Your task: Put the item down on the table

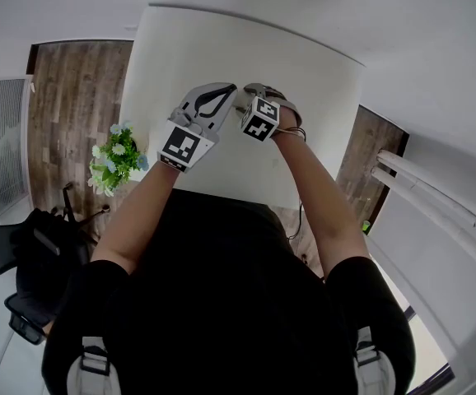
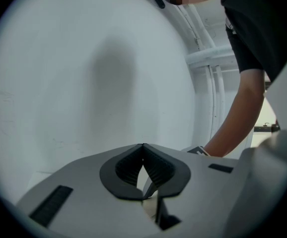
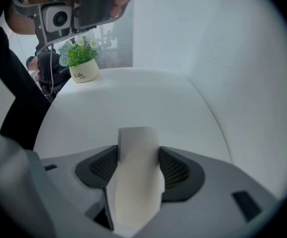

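Off-white flat strip, thin like card or soft plastic point(image 3: 135, 182), stands pinched between the ribbed black pads of the right gripper point(image 3: 138, 150), its squared top poking up past the jaw tips, above the table and not yet on it. The jaws press on its two broad faces, low down, which looks the sensible place to grip. I'd judge it very light and bendable: its lower edge curves, so a hard squeeze might crease it, and once let go it could slide or flutter. What it is made of I cannot tell.

Just beside it, the left gripper point(image 2: 143, 148) has its jaws brought together, tips meeting, with nothing caught between them. From the head view the two grippers nearly touch nose to nose over the near part of the white table with rounded corners point(image 1: 312, 81).

Farther off, at the table's edge, sits a small white pot point(image 3: 84, 74) holding a green plant with white and blue flowers point(image 3: 79, 52). It is the only container in sight, well apart from the strip.
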Tool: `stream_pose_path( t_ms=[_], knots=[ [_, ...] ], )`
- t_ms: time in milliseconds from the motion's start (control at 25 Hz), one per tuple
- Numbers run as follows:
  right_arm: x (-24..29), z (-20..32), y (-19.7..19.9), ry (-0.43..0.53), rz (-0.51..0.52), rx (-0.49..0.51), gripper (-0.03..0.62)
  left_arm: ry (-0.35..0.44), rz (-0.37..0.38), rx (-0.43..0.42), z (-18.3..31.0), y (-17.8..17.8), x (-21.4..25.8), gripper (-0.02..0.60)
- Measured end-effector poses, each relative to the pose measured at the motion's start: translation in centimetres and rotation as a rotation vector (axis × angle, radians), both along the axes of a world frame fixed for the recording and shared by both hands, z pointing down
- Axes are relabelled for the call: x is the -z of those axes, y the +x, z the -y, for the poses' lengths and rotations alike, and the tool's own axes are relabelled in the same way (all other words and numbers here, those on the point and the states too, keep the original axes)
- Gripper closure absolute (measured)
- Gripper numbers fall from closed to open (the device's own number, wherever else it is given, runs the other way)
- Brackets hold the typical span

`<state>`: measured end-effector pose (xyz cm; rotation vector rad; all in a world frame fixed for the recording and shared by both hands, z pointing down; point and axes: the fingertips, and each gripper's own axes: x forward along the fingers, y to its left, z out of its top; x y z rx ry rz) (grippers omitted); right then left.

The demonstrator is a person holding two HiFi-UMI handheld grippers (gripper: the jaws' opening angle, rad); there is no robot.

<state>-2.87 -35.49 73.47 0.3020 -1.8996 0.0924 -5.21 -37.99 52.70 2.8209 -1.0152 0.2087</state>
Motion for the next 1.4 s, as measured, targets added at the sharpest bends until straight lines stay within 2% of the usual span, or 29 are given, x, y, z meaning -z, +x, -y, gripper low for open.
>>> stream_pose_path(
  t_ms=[440,680,800,1000,1160,1400],
  knots=[
    [-2.6,-0.1,-0.4,-0.002,-0.068,0.038,0.327,-0.020,-0.003,0.009,0.6,-0.9,-0.8,0.588],
    [-2.2,-0.4,-0.3,-0.032,-0.035,-0.004,0.310,-0.020,-0.003,0.010,0.4,-1.1,-0.4,0.588],
    [-0.4,-0.3,-0.1,-0.019,0.004,-0.035,0.304,-0.012,0.005,0.011,0.3,-0.9,0.1,0.588],
    [2.7,-1.1,1.7,-0.057,0.093,-0.122,0.304,0.007,-0.002,0.012,-0.6,-0.4,1.9,0.588],
    [6.1,-1.5,3.6,-0.025,0.193,-0.219,0.306,0.011,-0.006,0.021,-1.9,-0.3,3.4,0.588],
    [11.7,-3.9,4.8,-0.059,0.414,-0.345,0.309,0.016,-0.009,0.016,-4.5,0.4,5.8,0.588]
  ],
)
